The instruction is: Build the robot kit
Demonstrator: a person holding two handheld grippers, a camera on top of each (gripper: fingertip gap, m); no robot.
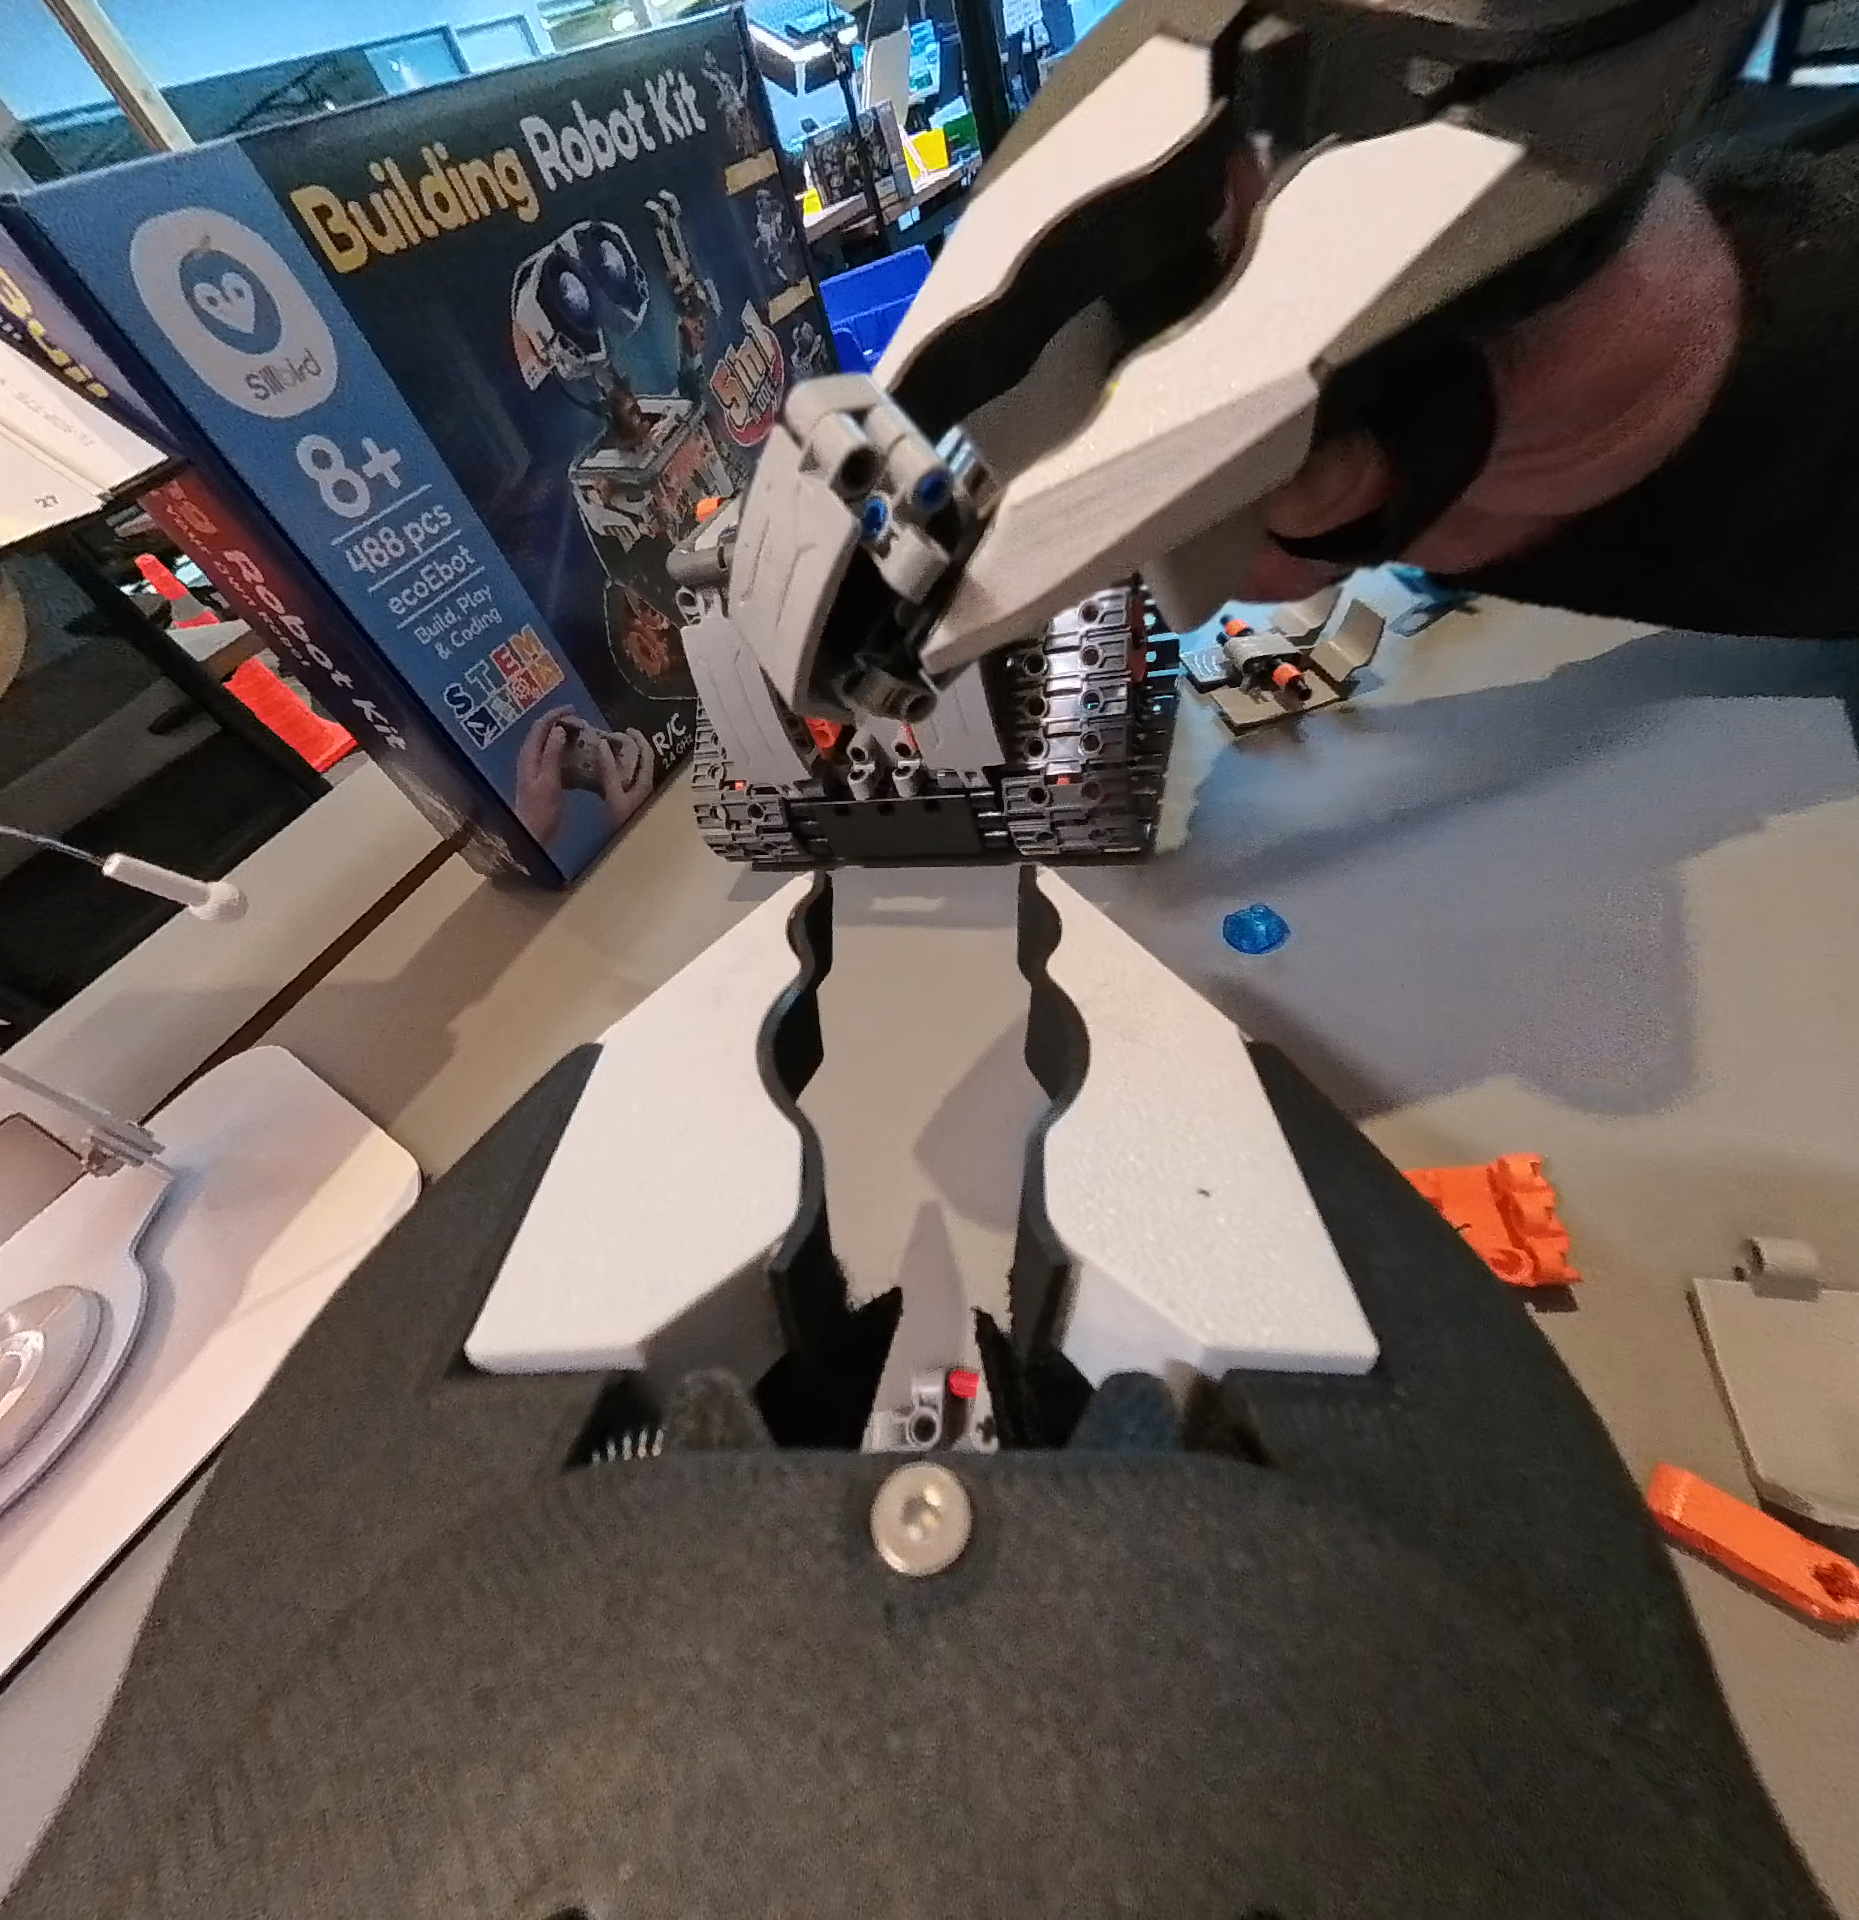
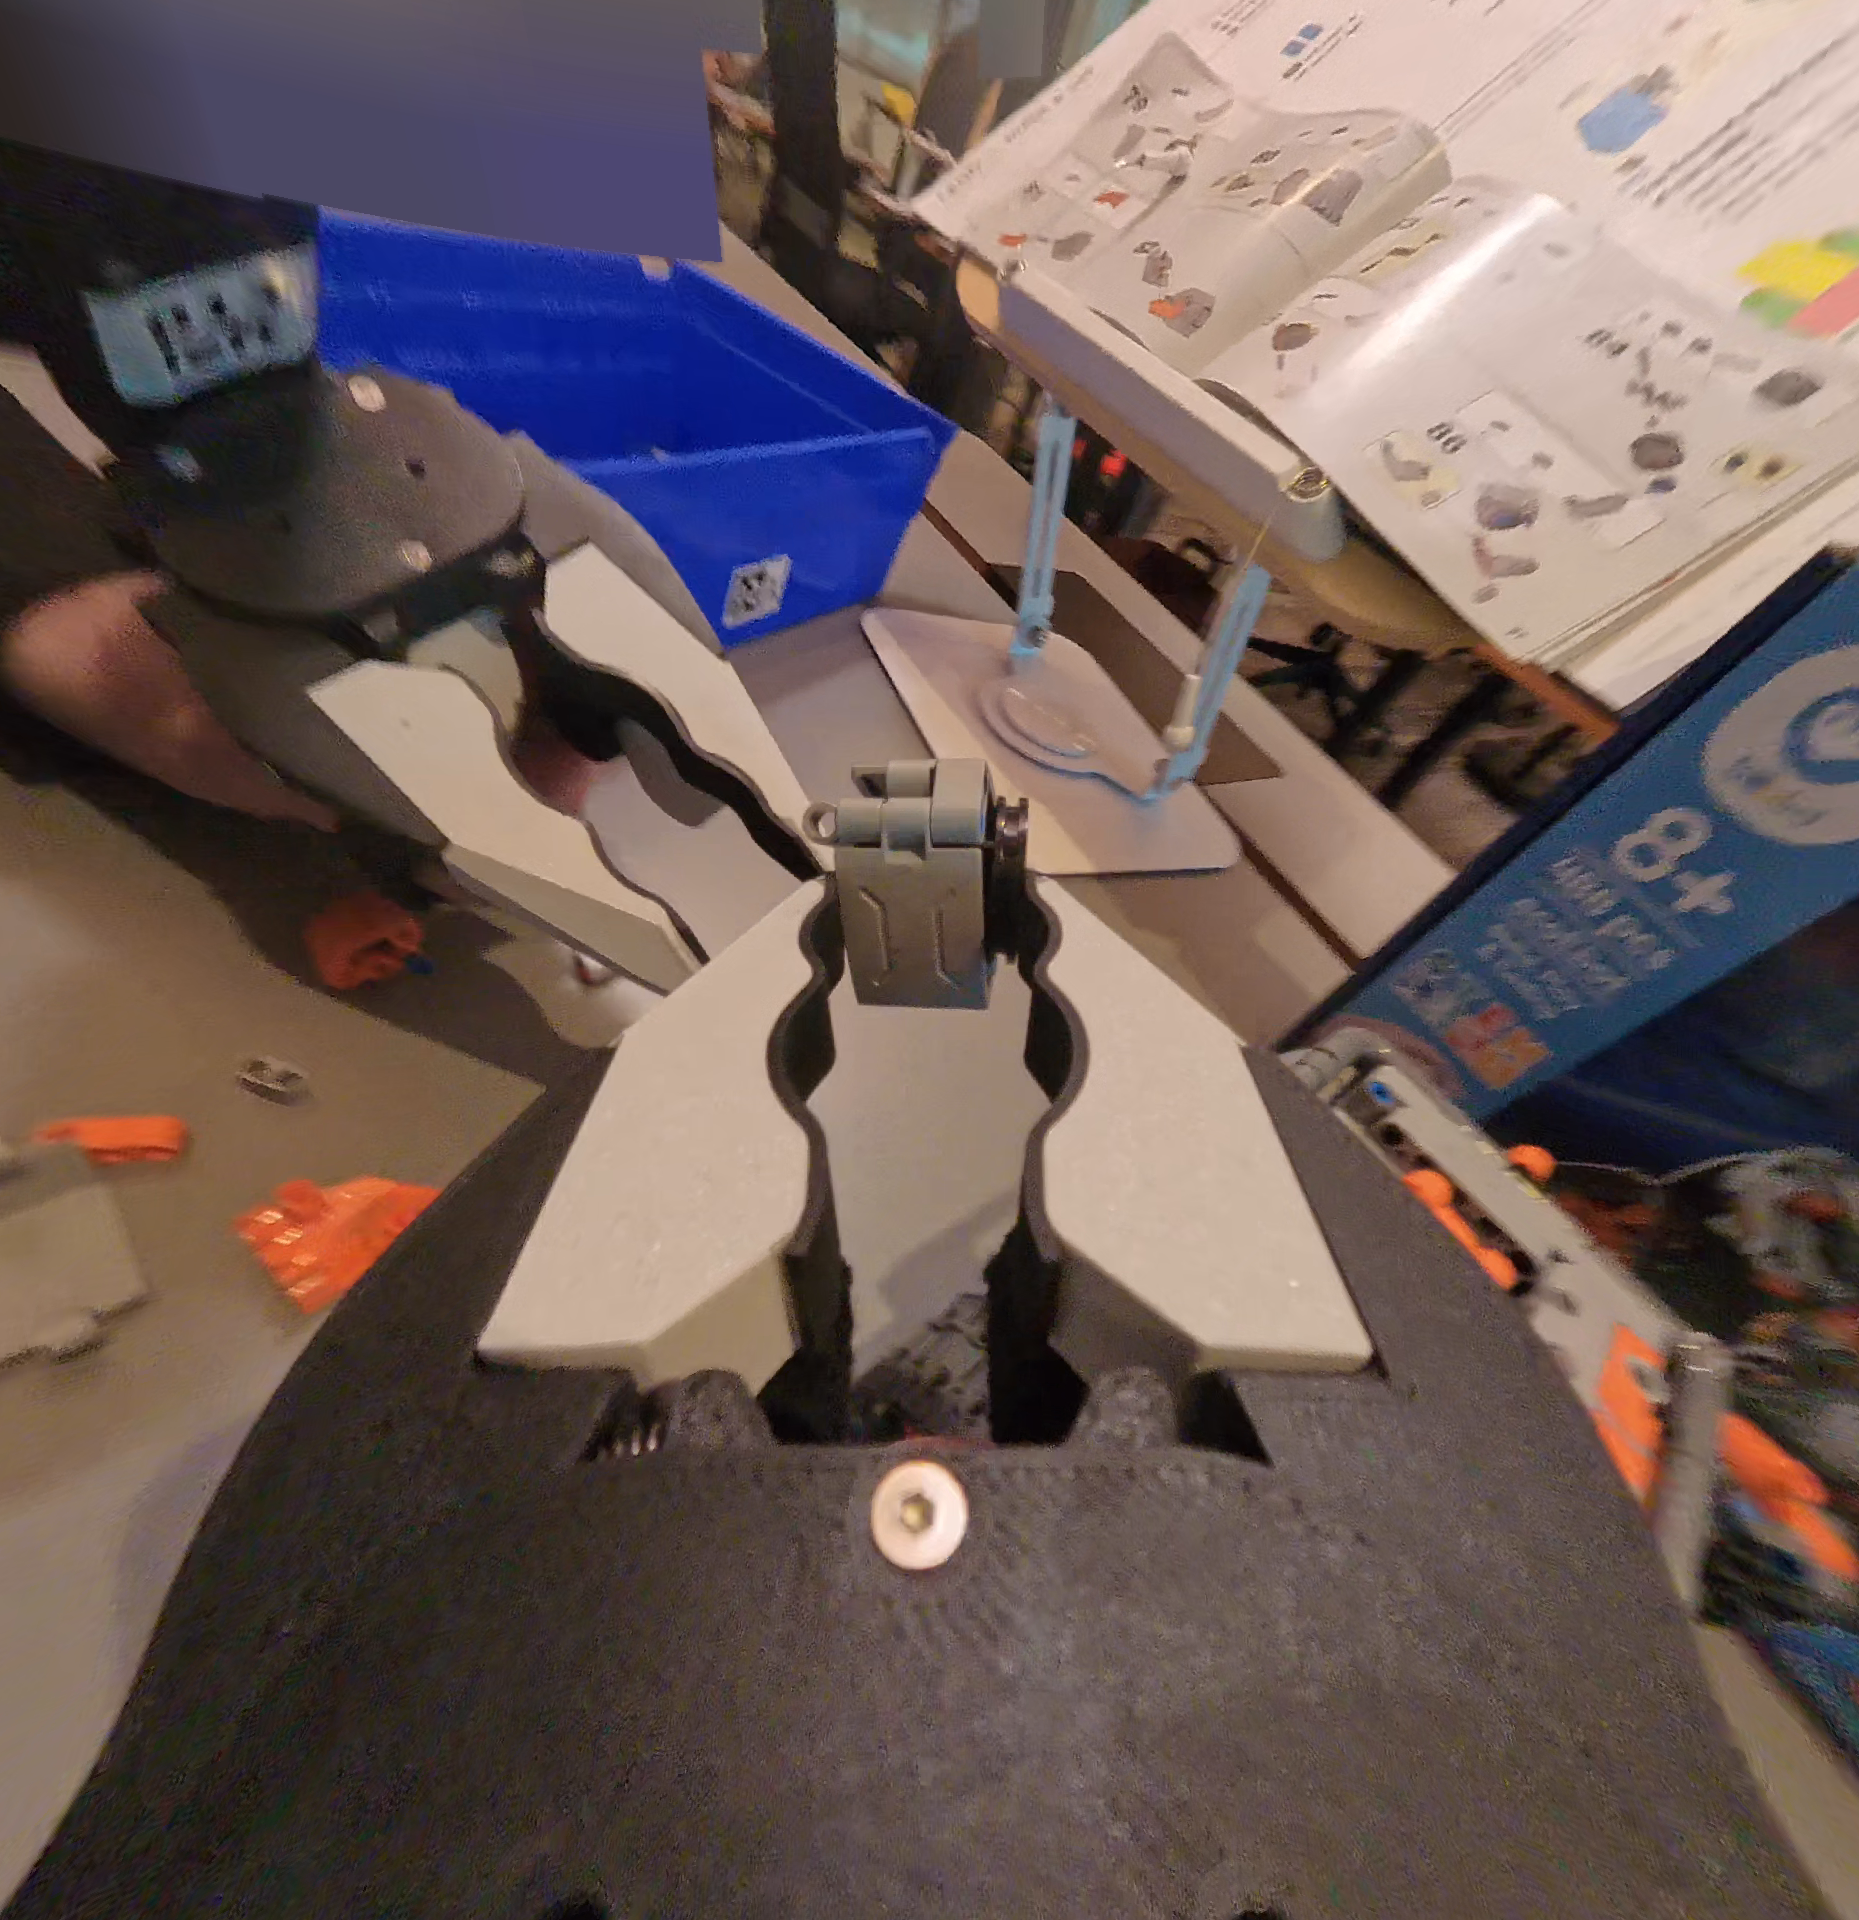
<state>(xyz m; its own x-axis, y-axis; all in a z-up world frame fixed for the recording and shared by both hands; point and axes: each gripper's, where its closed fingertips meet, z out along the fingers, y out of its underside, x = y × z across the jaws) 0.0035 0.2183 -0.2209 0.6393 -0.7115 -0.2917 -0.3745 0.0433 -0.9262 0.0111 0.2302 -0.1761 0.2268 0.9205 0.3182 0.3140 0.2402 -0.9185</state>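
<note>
Grey table (image 1: pixel 1527 1039) carries everything; room behind is a workshop, shelves and benches blurred. Landmark: the tracked brick model (image 1: pixel 935 748), standing on the table just ahead of the left gripper's tips. Largest item, the blue kit box (image 1: pixel 405 499), stands upright just left of the model and close behind it. A blue bin (image 2: pixel 634 416) sits on the table, seen beyond the left gripper in the right wrist view. An open instruction booklet (image 2: pixel 1424 312) rests tilted on a white stand (image 2: pixel 1070 727); the stand's base plate lies left of the model, past the box edge. Left gripper (image 1: pixel 925 894): fingers spread, nothing between them, tips low over the table just short of the model's base, not touching as far as I can tell. Right gripper (image 1: pixel 909 623) comes in from the upper right above the model, clamped on a grey hinged panel piece (image 2: pixel 914 914). The piece's long axis runs roughly across the fingers; in the left wrist view it slants down and left, with the pin-holed connector end up and the flat panel hanging directly over the model's top. Contact with the model: cannot tell. Loose parts on the table right of the model: a small grey sub-assembly (image 1: pixel 1278 665), a flat grey panel (image 1: pixel 1798 1392), an orange block (image 1: pixel 1496 1216), an orange beam (image 1: pixel 1756 1538), and a blue round stud (image 1: pixel 1255 928).
</note>
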